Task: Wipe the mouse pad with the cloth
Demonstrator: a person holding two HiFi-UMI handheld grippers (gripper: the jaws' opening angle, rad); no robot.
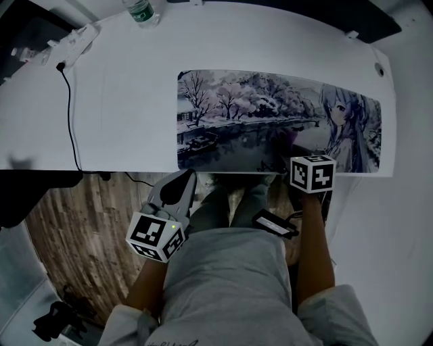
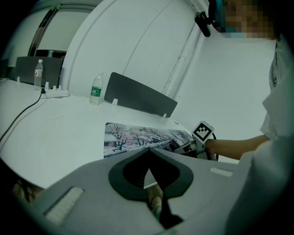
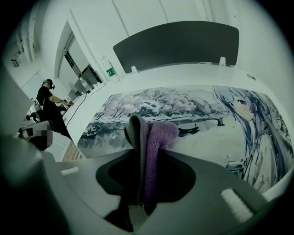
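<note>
Head view: the mouse pad (image 1: pixel 270 121) lies flat on the white desk (image 1: pixel 115 101). My right claw (image 1: pixel 291 154) is at its near edge. My left claw (image 1: pixel 184 181) hangs below the desk edge.

Left gripper view: jaws pressed together, nothing between them.

Right gripper view: jaws clamped on the folded cloth (image 3: pixel 149 135), above the pad's near edge. Judged step: starting the wipe. Next: press the cloth down and sweep across.

Water bottle (image 1: pixel 141 11) on white desk (image 1: pixel 122 101); power strip (image 1: pixel 71 42) (black cable (image 1: pixel 68 115) trailing) nearby
</note>
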